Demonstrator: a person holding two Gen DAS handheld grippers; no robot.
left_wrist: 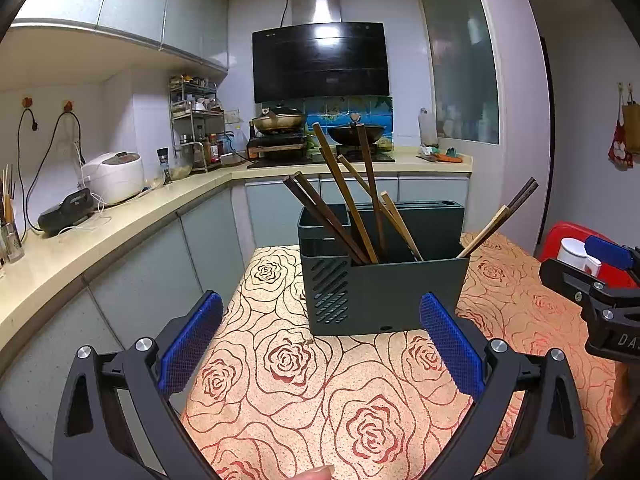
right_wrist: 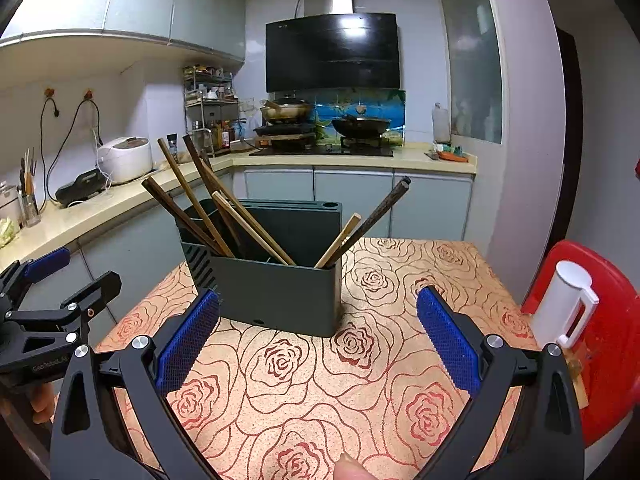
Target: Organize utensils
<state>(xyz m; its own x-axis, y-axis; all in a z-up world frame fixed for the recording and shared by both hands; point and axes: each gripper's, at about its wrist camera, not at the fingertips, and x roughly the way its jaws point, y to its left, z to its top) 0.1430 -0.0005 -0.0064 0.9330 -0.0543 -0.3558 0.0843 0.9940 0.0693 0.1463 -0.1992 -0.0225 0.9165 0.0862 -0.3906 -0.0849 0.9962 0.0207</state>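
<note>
A dark green utensil holder [left_wrist: 392,292] [right_wrist: 276,288] stands on a table with a rose-patterned cloth [left_wrist: 304,392] [right_wrist: 320,380]. Several wooden chopsticks [left_wrist: 344,196] [right_wrist: 192,196] stand in its left part and lean left. Two more chopsticks [left_wrist: 500,218] [right_wrist: 368,222] lean right from its right end. My left gripper [left_wrist: 320,344] is open and empty, in front of the holder. My right gripper [right_wrist: 318,340] is open and empty, also in front of it. Each gripper shows at the edge of the other's view.
A red stool [right_wrist: 612,332] with a white lidded cup [right_wrist: 564,304] stands to the right of the table. A kitchen counter [left_wrist: 100,228] with a rice cooker [left_wrist: 114,176] runs along the left. A stove with pans [right_wrist: 320,124] is at the back.
</note>
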